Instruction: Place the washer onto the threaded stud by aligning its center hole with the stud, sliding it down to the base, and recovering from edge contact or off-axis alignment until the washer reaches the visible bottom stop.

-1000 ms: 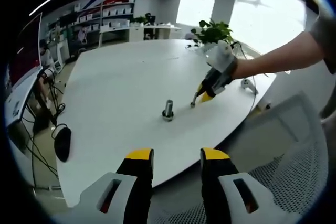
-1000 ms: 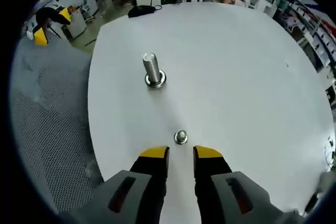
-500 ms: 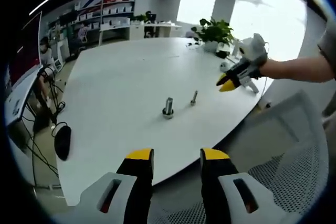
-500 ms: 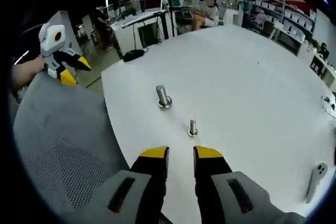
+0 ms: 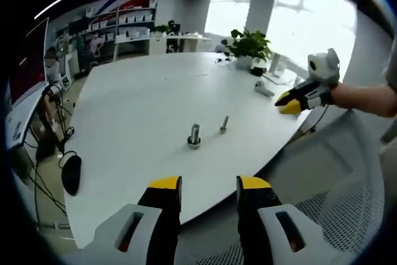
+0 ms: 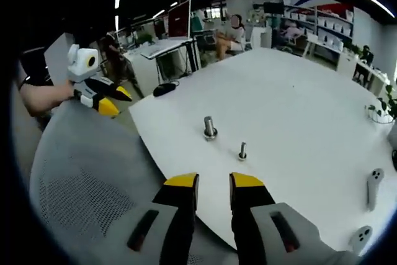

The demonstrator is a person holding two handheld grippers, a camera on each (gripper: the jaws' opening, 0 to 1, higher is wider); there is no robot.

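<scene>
On the white table (image 5: pixel 142 91), the larger threaded stud (image 5: pixel 194 136) stands upright with what looks like a washer (image 5: pixel 194 145) at its base, a smaller stud (image 5: pixel 223 125) near it at two o'clock. Your left gripper (image 5: pixel 208 192) and right gripper (image 6: pixel 213 188) hang released and empty off the table edge, over a mesh chair (image 6: pixel 80 178). If the washer is only resting tilted on the threads, you could count it seated too early; it is too small here to tell.

The washer is too small to tell apart on the threaded stud (image 5: pixel 194 136) or on the smaller bolt (image 5: pixel 223 125) at its 2 o'clock. In the right gripper view the white surface (image 6: pixel 291 110) is cut off by the edge at 3 o'clock.
</scene>
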